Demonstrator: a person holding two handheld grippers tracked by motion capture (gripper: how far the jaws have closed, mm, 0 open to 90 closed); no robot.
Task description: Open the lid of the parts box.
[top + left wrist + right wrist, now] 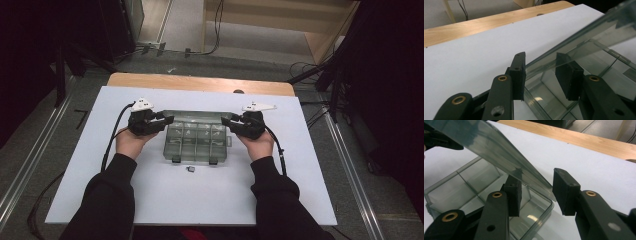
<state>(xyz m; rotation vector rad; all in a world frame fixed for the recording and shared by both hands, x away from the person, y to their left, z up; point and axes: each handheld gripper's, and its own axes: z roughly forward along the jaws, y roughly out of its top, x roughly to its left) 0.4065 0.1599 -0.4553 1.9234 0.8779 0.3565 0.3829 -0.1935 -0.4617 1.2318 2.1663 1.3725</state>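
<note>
**Ana:** Toward the far edge of the white tabletop [150, 200], about midway between its left and right edges, sits the clear smoke-tinted plastic compartment box [195, 142], and its hinged transparent lid [197, 116] stands half raised. What is the person doing with it?

**Ben:** Working the lid, it seems. The left tool [167, 120] has its jaws parted around the lid's left end; in the left gripper view one black pad [518, 75] lies outside the pane and the other shows through it. Whether the pads actually press on the plastic cannot be told.

**Ana:** And the right tool [226, 120]?

**Ben:** Much the same: parted jaws straddle the lid's right end, one pad [565, 191] outside and clear of it, so that one looks open around it rather than clamped.

**Ana:** How should the step go?

**Ben:** Probably both ends ought to swing together at one pace, so the thin pane does not twist on its hinge, and the base should stay flat.

**Ana:** How does the box look?

**Ben:** Glossy, thin-walled, split by dividers, its compartments apparently empty. Two dark latches sit on its near side, and a small dark piece [190, 169] lies just beside them.
</note>
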